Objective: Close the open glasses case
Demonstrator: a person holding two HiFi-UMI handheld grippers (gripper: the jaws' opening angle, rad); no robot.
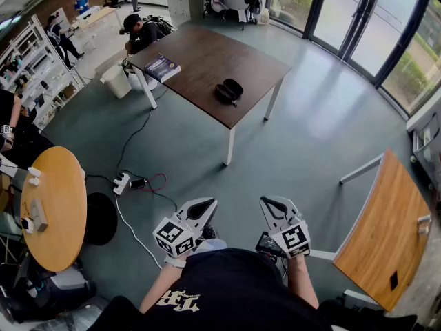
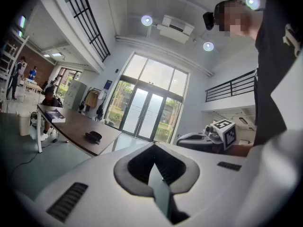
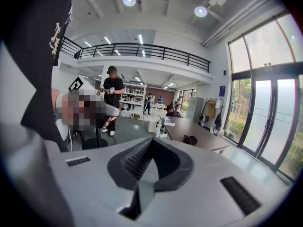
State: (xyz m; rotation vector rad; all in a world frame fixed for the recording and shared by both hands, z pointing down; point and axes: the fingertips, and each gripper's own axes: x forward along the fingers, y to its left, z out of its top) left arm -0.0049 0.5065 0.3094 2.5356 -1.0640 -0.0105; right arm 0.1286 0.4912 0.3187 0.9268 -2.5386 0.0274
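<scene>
A black glasses case (image 1: pixel 229 90) lies open on the brown table (image 1: pixel 207 54), near its right edge and several steps ahead of me. It shows small in the left gripper view (image 2: pixel 93 136) and in the right gripper view (image 3: pixel 191 139). I hold both grippers close to my body, far from the table. The left gripper (image 1: pixel 204 206) is shut with nothing in it, its jaws meeting in its own view (image 2: pixel 154 163). Beside it, the right gripper (image 1: pixel 270 203) is also shut and empty (image 3: pixel 150 163).
A book (image 1: pixel 162 67) lies at the brown table's left end, where a person (image 1: pixel 143 32) sits. A white bin (image 1: pixel 116 81) stands beside that end. A power strip (image 1: pixel 122 183) and cables lie on the floor. A round wooden table (image 1: pixel 52 205) is at my left, another wooden table (image 1: pixel 386 233) at my right.
</scene>
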